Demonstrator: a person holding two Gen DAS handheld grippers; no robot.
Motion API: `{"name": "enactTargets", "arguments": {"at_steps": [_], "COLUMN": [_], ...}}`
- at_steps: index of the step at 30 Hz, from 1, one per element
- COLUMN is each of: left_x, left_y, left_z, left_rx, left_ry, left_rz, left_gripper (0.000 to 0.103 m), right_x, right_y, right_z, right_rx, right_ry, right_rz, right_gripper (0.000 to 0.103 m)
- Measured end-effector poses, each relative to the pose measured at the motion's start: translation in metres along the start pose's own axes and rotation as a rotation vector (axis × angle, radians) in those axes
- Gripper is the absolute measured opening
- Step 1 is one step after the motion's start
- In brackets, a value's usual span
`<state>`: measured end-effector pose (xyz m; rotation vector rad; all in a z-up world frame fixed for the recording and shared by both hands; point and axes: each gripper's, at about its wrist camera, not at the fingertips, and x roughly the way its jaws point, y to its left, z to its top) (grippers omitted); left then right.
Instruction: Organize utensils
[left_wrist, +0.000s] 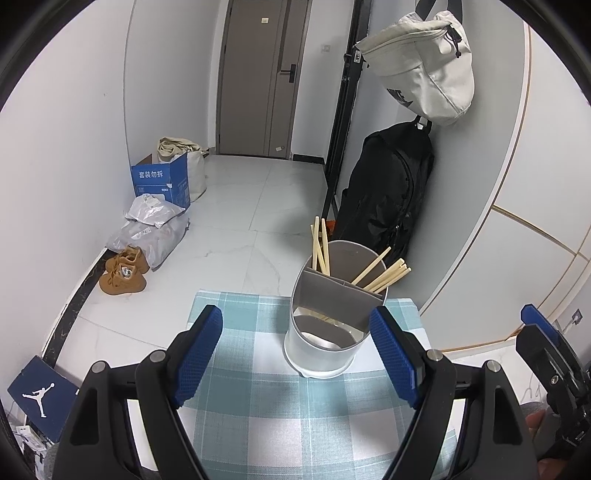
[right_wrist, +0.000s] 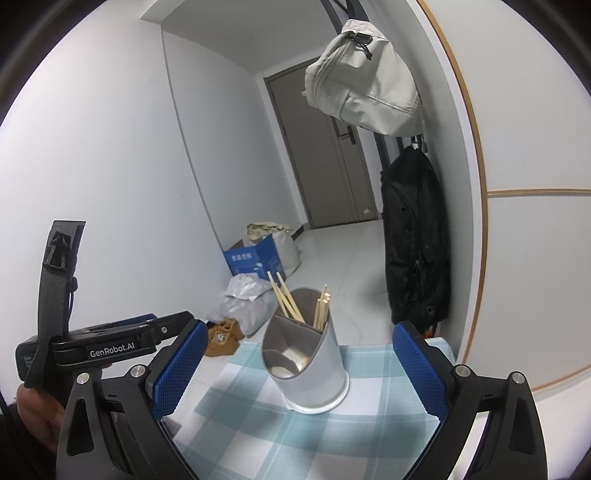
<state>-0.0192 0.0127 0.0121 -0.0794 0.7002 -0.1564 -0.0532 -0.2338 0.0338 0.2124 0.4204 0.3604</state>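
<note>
The checked tabletop (left_wrist: 258, 369) carries the utensil holder (left_wrist: 321, 347) upright near its far edge, chopsticks (left_wrist: 384, 275) leaning in its rear compartments. Short of the holder, both empty: the left claw (left_wrist: 297, 354) gapes slightly leftward, the right claw (right_wrist: 299, 369) gapes squarely behind and seems better aligned.

We count one utensil holder (left_wrist: 319, 354) on the bench (left_wrist: 258, 398), divided into three compartments. Two compartments carry chopsticks (left_wrist: 384, 275); the exact stick count cannot be resolved. We count two hand-held grippers, two hanging bags, one blue box (left_wrist: 160, 181) and two brown shoes (left_wrist: 123, 275).
</note>
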Motion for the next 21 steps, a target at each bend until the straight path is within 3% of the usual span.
{"name": "enactTargets", "arguments": {"at_steps": [14,21], "left_x": [0.0015,0.0070], "left_y": [-0.0002,0.0019], "left_z": [-0.0007,-0.0031], "left_rx": [0.004,0.011], "left_ry": [0.003,-0.005], "left_rz": [0.005,0.045], "left_gripper": [0.079,0.079], "right_x": [0.0036,0.0091], "right_y": [-0.0029,-0.0049], "right_z": [-0.0043,-0.0081], "right_rx": [0.016,0.028], "right_ry": [0.018,0.032], "right_rz": [0.004,0.006], "right_gripper": [0.101,0.101]}}
